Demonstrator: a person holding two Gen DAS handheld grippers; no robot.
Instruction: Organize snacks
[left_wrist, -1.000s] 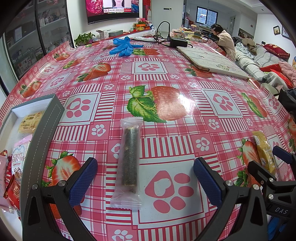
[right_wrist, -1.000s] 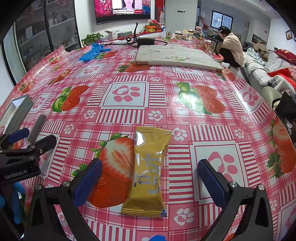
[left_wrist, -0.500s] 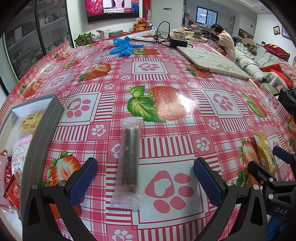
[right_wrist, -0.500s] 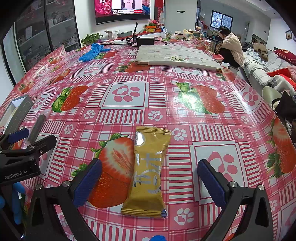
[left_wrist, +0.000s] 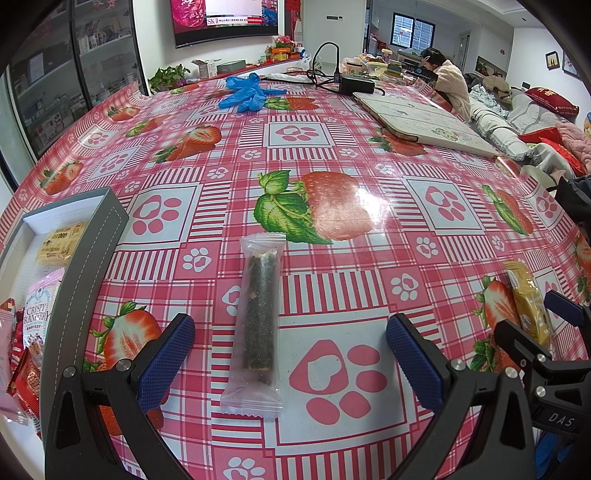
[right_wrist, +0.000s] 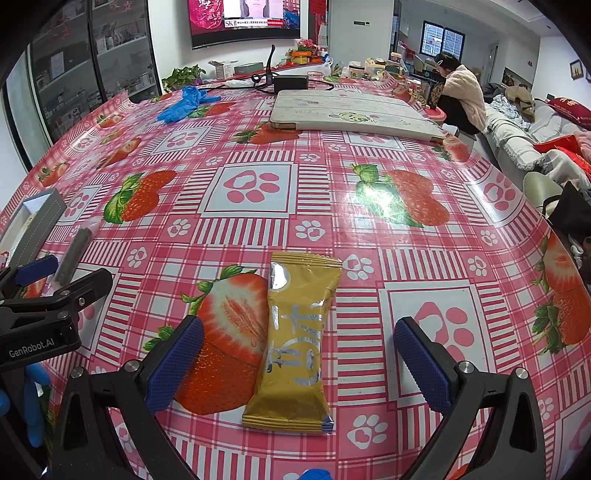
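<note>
Left wrist view shows the wide surface (left_wrist: 369, 236) with its strawberry cloth, and at the far left edge a grey box (left_wrist: 92, 266) that already holds several snack packets. Just near the left gripper (left_wrist: 290, 354) lies a clear packet with a dark roll (left_wrist: 258, 317), lengthwise between the fingers but not touched — they stand wide open and hold nothing. In the right wrist view the right gripper (right_wrist: 297, 362) is also wide open and empty, with a gold packet (right_wrist: 295, 343) lying between its fingers on the surface.

To do this step well, I think each gripper should come down low and close across the narrow width of its packet, near the middle — the wrappers look slippery, and a grip on the crimped end may let them slide out.
</note>
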